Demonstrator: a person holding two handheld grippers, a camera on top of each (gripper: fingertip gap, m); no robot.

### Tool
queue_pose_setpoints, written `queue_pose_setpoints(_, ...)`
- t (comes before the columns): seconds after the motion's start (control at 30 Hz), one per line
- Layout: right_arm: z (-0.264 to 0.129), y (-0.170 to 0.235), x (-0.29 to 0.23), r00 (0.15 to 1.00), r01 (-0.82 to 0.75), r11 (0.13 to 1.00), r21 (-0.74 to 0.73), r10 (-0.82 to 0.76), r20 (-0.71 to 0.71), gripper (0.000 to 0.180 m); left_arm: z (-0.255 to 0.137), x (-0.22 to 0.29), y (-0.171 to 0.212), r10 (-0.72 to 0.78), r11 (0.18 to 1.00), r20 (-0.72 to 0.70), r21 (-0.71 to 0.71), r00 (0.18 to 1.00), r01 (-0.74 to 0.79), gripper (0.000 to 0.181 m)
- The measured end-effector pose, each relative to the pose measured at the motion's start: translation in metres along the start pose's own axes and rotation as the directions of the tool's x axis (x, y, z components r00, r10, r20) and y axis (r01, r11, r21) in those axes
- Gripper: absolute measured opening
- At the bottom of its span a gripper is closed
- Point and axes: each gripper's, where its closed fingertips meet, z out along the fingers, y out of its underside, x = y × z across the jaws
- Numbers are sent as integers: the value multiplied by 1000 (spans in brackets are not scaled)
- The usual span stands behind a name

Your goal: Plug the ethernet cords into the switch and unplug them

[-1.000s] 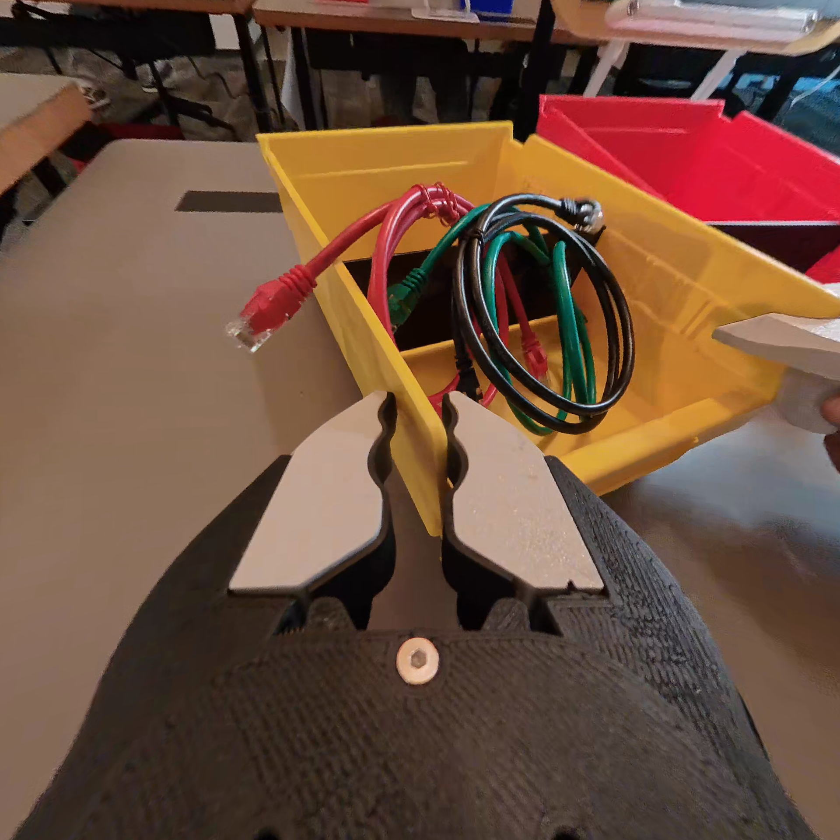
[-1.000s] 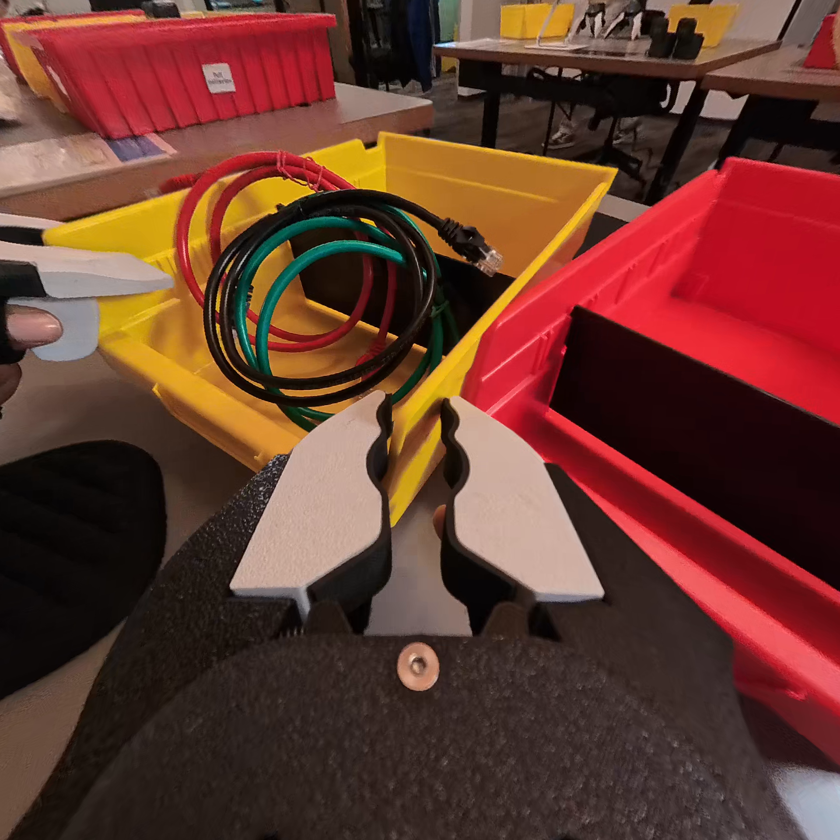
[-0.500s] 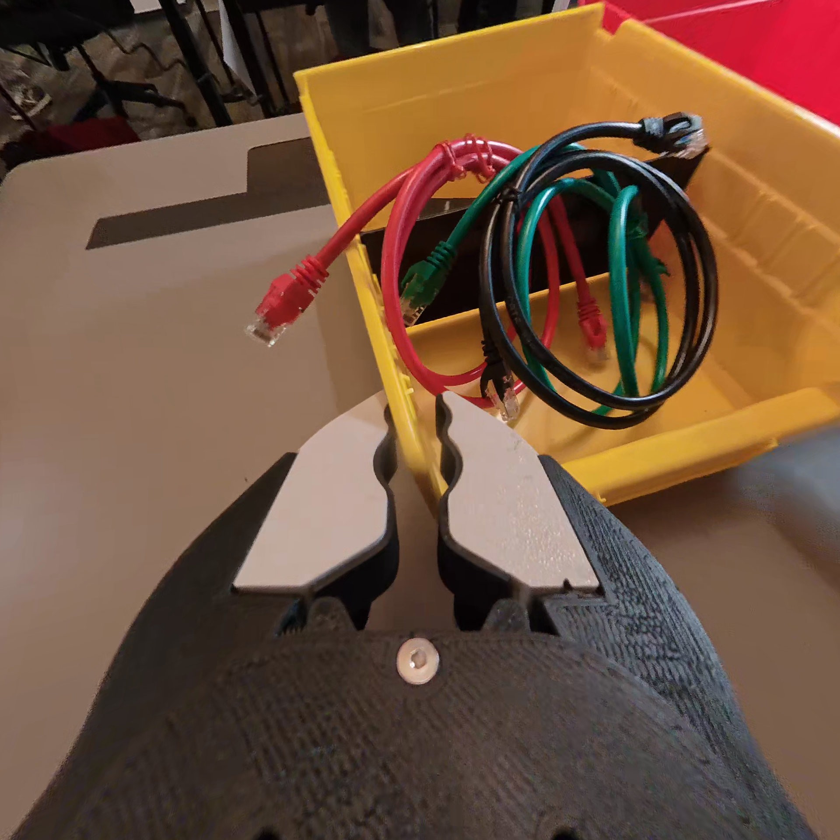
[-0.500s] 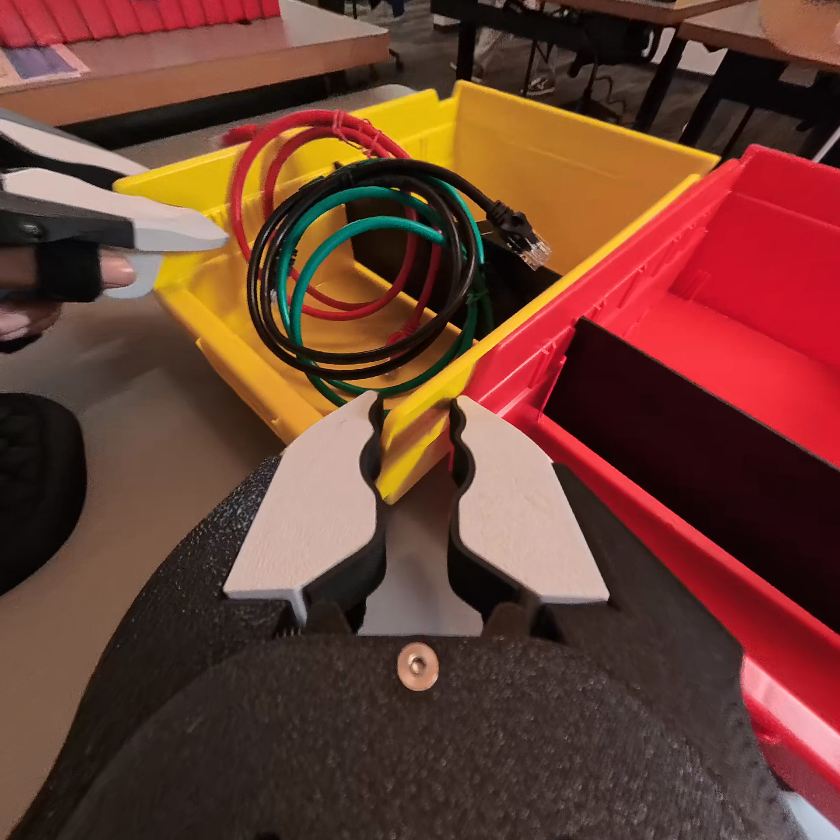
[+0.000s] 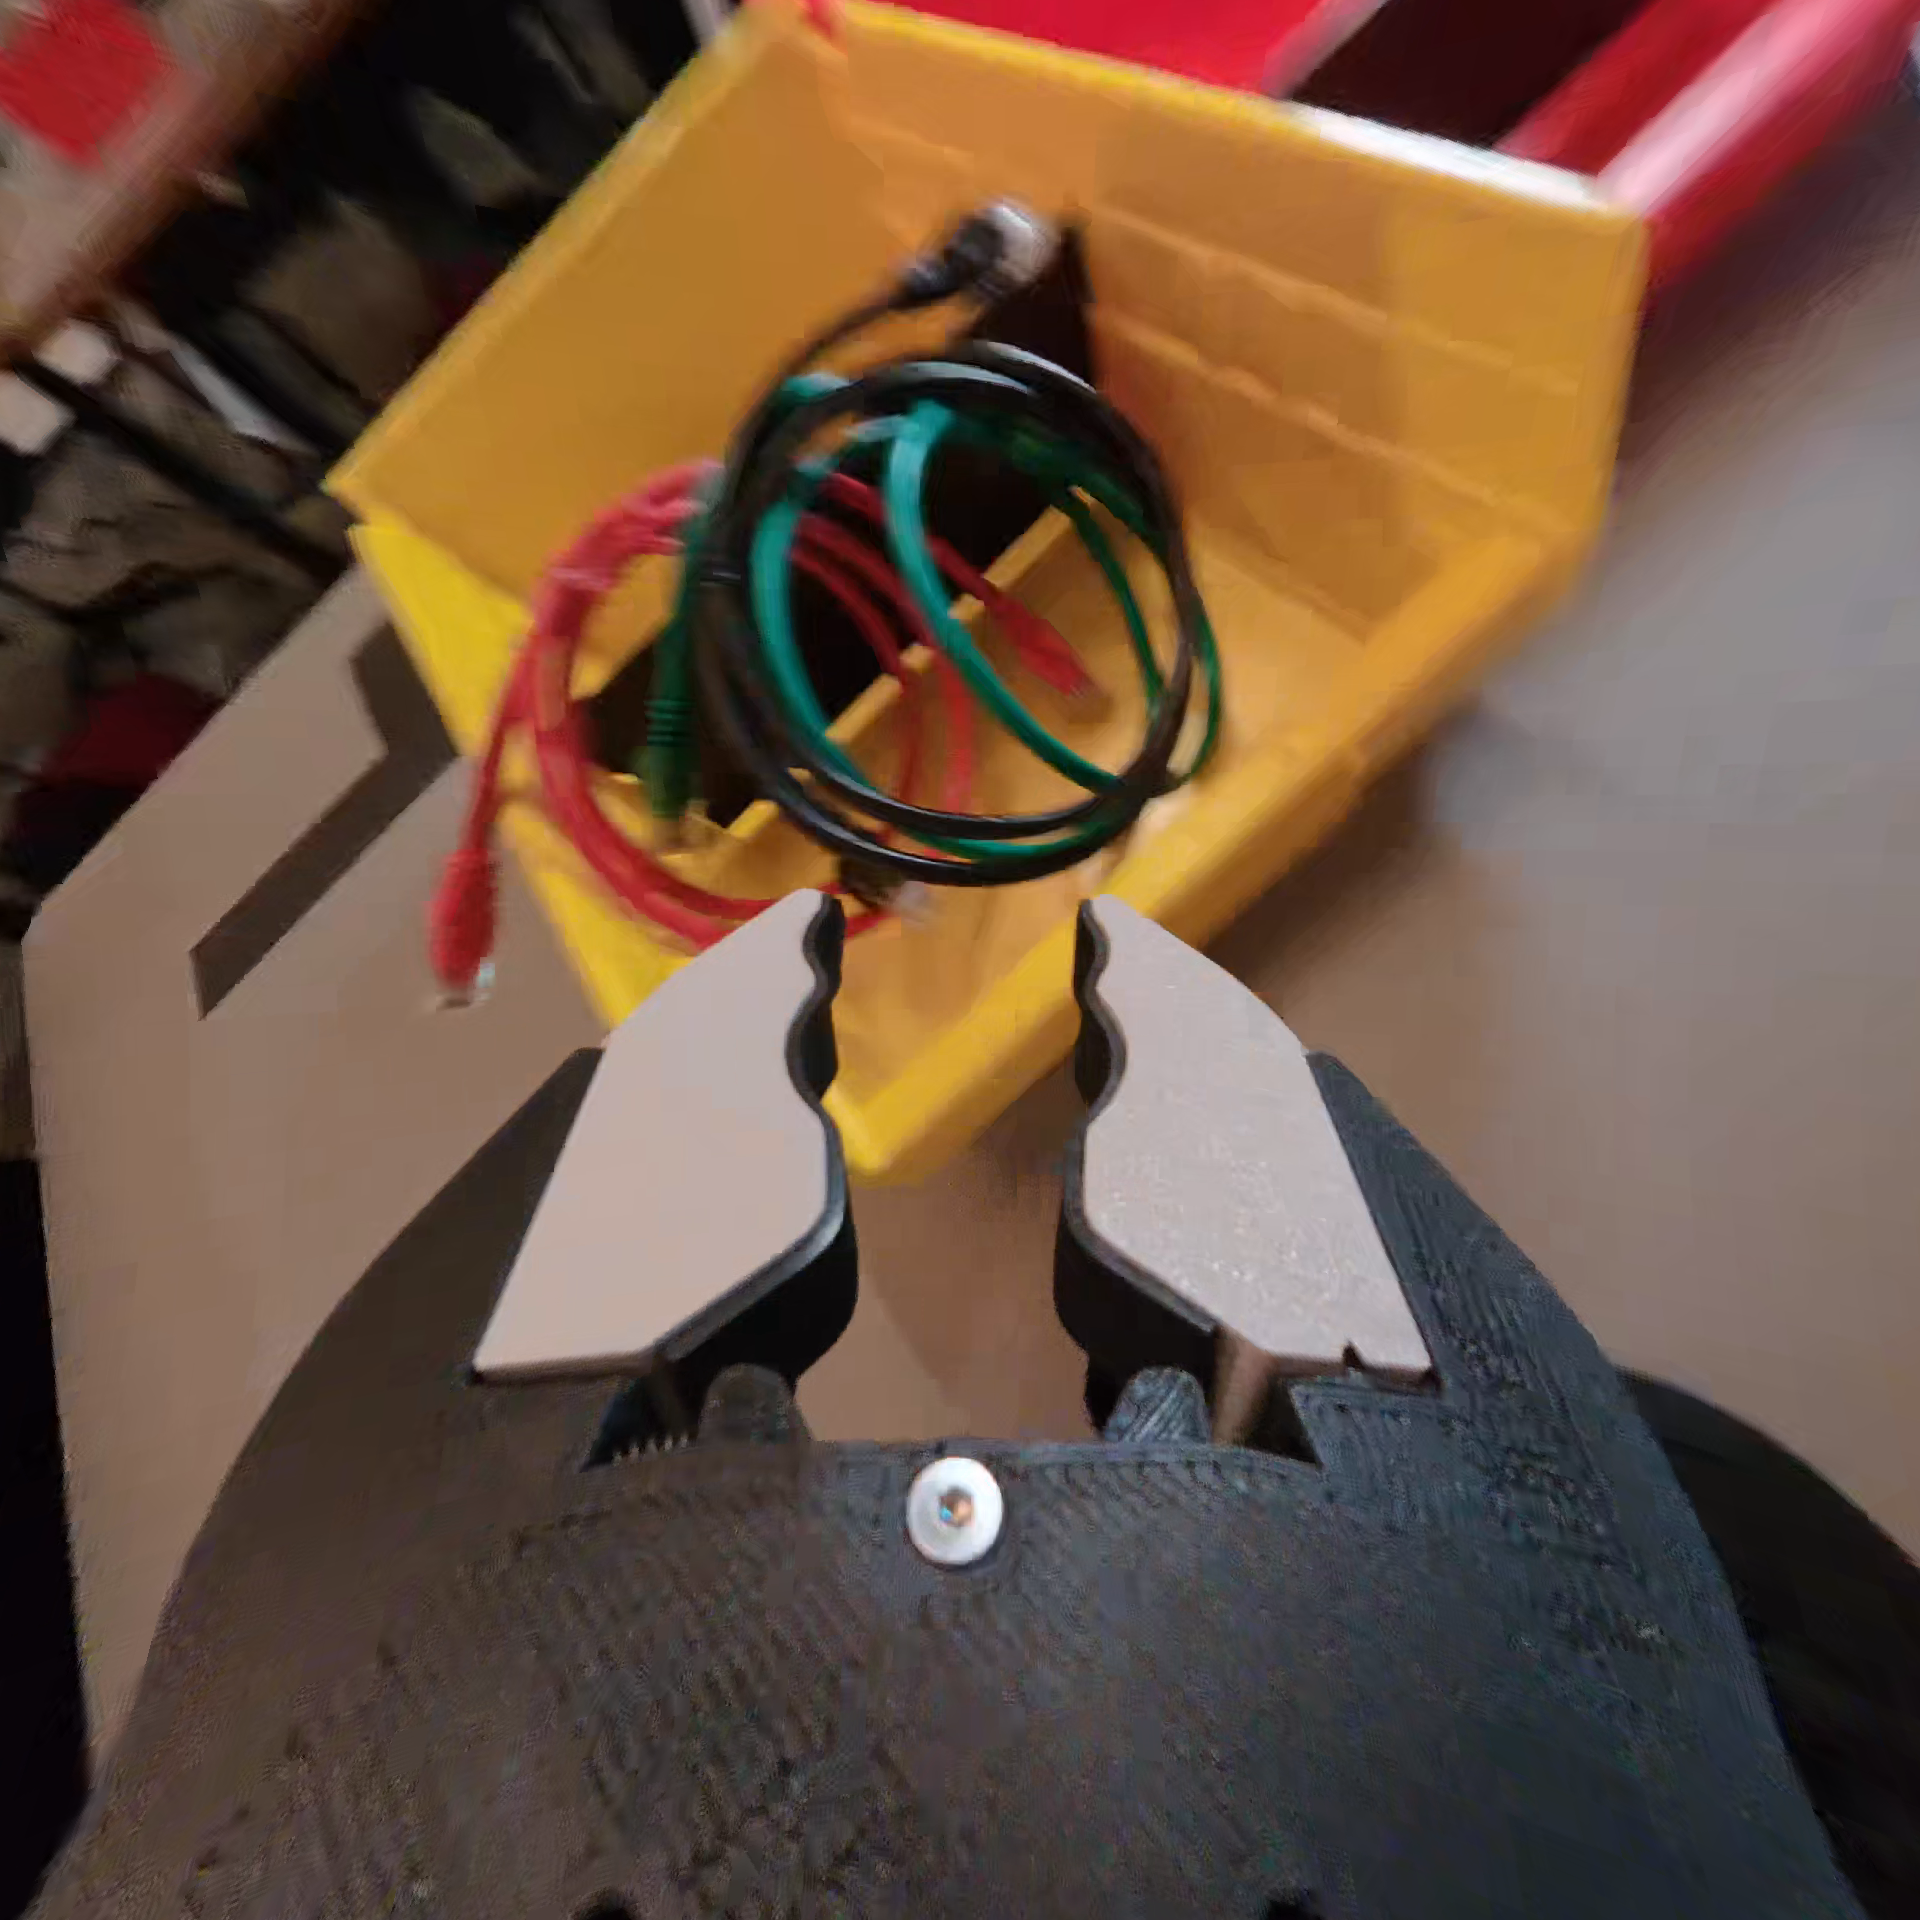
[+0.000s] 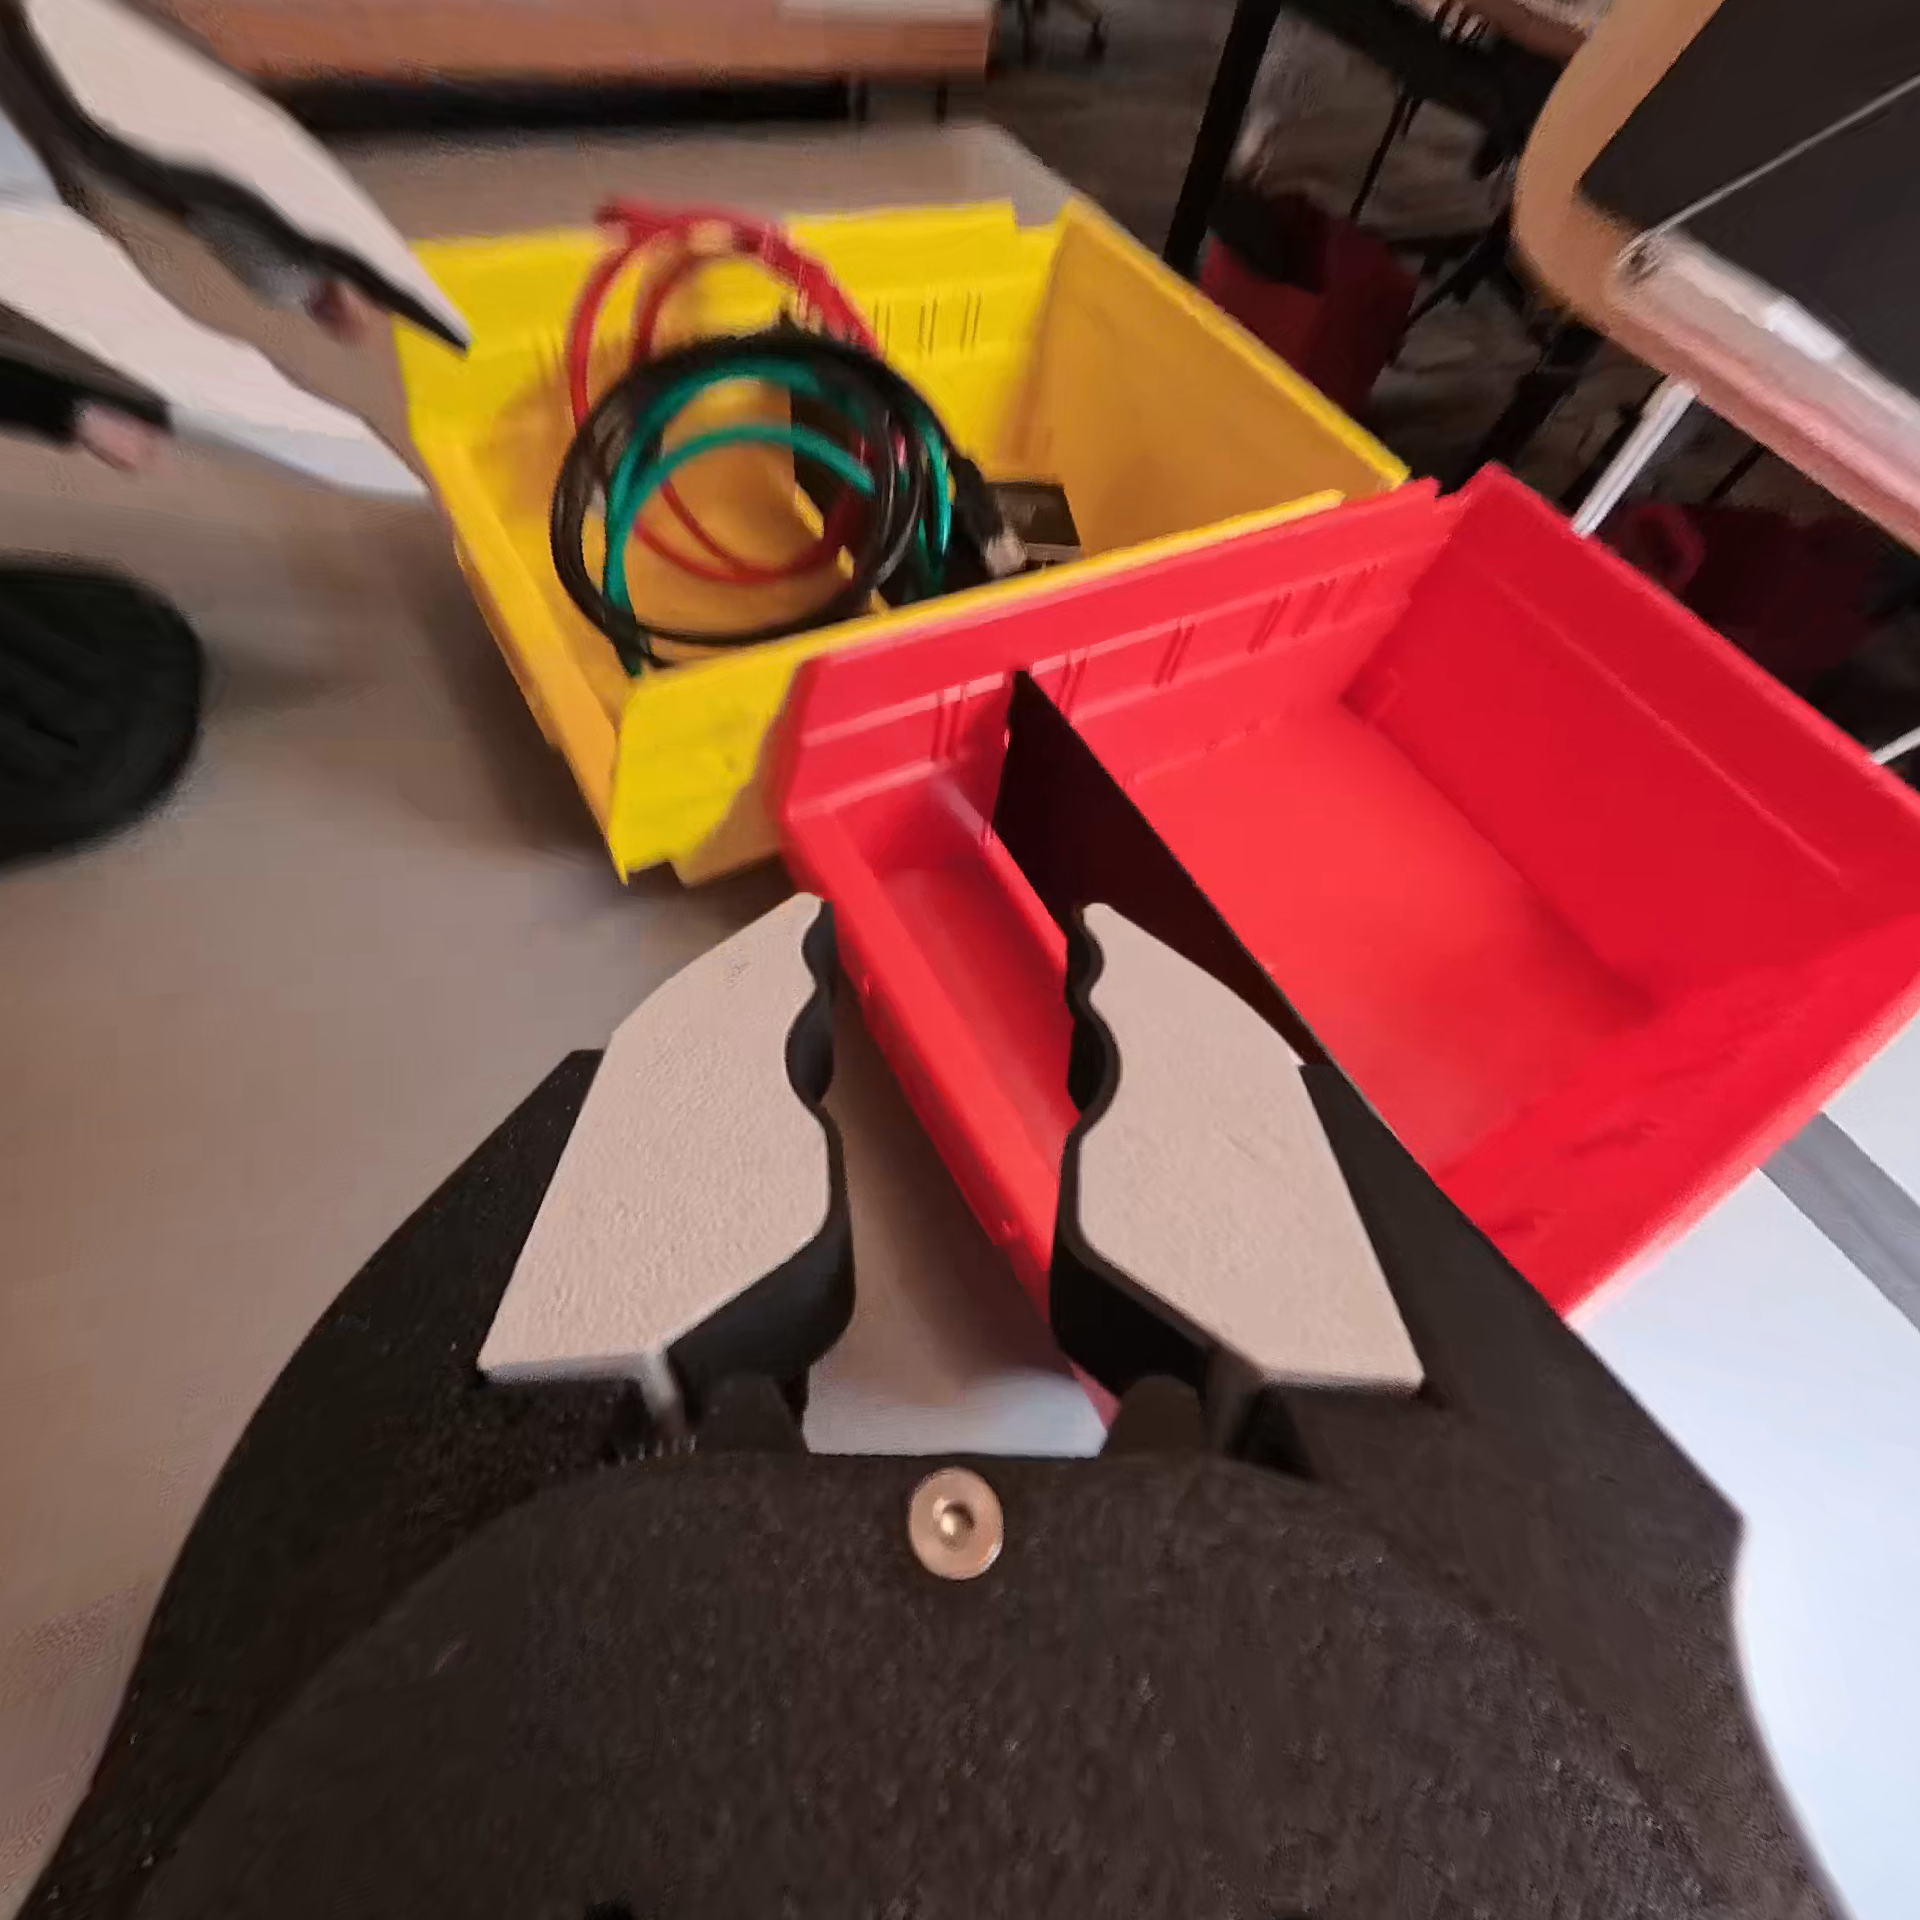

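Where half a second ago both sets of fingers were nearly closed on the front lip of the yellow bin (image 5: pixel 1262 800), one at each corner, they now stand apart with nothing between them. My left gripper (image 5: pixel 951 920) has let go and swung round, so the bin sits tilted just ahead of its tips. My right gripper (image 6: pixel 945 920) has pulled back and drifted sideways; its fingers now frame the near corner of the red bin (image 6: pixel 1558 1195), and the yellow bin lies farther off, ahead and to the left.

The coiled ethernet cords (image 5: pixel 935 634) are in the yellow bin as before: black, green and red loops leaning on its black divider, with one red plug (image 5: pixel 457 914) hanging over the side wall, ahead and left of my left fingers.

Both views are smeared by motion, so I can't make out the plug details. A small dark object beside the coils in the right view is too blurred to name, and I cannot pick out a switch with any certainty. The left gripper shows only partly in the right view, at the upper left corner, cut by the frame.

Everything rests on a pale beige desk (image 6: pixel 312 1039) with a dark strip (image 5: pixel 291 883) on it. Beyond are other desks, dark legs and clutter.
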Motion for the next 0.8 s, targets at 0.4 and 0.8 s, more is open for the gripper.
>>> queue_pose_setpoints(0.4, 66, 78, -7, 909, 412, 804, -429, -395, 133, 54, 71, 54, 14, 521, 780, -226, -265, 823, -566, 49)
queue_pose_setpoints(0.8, 23, 107, 9, 902, 409, 789, -459, -427, 68, 35, 96, 45, 3, 458, 840, -152, -249, 876, -483, 34)
